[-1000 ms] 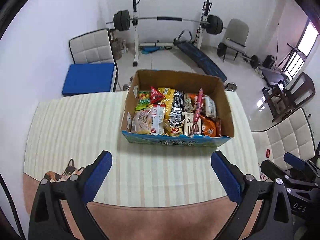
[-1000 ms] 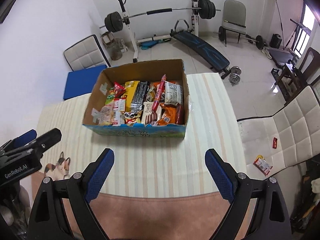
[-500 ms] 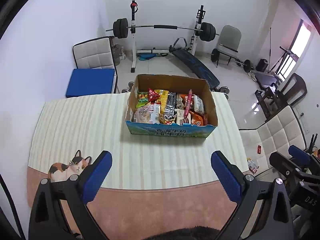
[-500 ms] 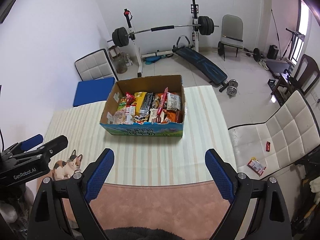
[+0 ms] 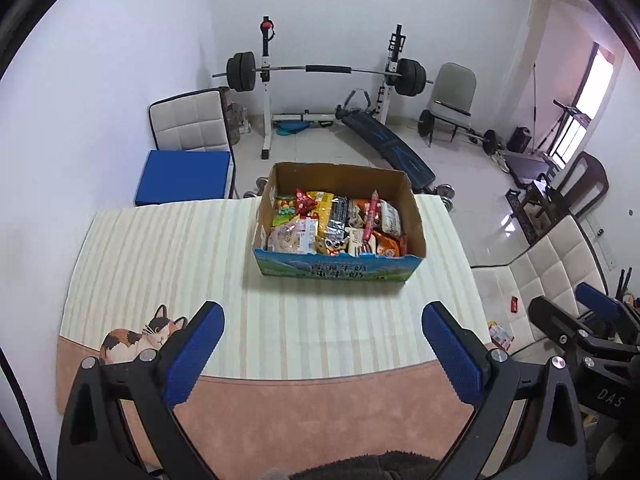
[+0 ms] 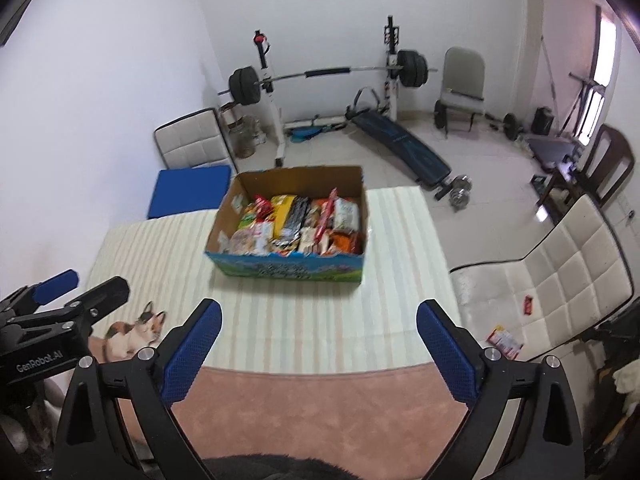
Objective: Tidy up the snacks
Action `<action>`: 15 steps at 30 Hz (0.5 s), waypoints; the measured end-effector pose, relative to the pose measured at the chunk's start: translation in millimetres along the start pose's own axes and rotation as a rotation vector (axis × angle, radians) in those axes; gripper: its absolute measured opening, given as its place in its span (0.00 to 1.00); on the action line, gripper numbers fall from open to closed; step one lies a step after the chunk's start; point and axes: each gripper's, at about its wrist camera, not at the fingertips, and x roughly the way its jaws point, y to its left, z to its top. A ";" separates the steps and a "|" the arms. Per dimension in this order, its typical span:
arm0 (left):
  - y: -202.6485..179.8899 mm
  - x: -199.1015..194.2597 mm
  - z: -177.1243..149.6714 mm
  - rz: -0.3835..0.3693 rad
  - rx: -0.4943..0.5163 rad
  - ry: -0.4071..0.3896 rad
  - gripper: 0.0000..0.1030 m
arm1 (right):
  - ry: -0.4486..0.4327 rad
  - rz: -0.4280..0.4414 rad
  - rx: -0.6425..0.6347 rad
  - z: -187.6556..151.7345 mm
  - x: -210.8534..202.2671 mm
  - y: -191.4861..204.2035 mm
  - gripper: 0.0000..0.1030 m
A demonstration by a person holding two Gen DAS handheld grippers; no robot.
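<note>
Grippers hang nearest, short of the cardboard box [image 5: 340, 236] — left gripper [image 5: 322, 340] and right gripper [image 6: 318, 338] both spread wide, grasping nothing. Beyond them the snacks [image 5: 336, 220] fill the box in packed rows — tidied already, or awaiting sorting; the pictures fit either.

Brown cardboard box [image 5: 339, 178] holds glossy plastic snack wrappers [image 5: 336, 222] on a matt striped cloth [image 5: 168, 248].

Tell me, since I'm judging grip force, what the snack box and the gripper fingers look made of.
The snack box looks like corrugated cardboard: brown matte inside walls, printed blue-green front. The left gripper fingers appear to be black rigid plastic or metal with textured blue pads, probably rubber.
</note>
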 end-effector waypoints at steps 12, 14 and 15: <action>5.0 38.8 14.8 0.065 -0.008 -0.037 1.00 | -0.047 -0.053 0.019 22.7 39.7 -0.4 0.99; 6.6 47.0 16.6 0.070 -0.007 -0.040 1.00 | -0.052 -0.058 0.026 27.2 50.1 -1.1 0.99; 6.8 50.7 17.8 0.077 -0.007 -0.042 1.00 | -0.055 -0.065 0.022 28.6 54.5 -1.0 0.99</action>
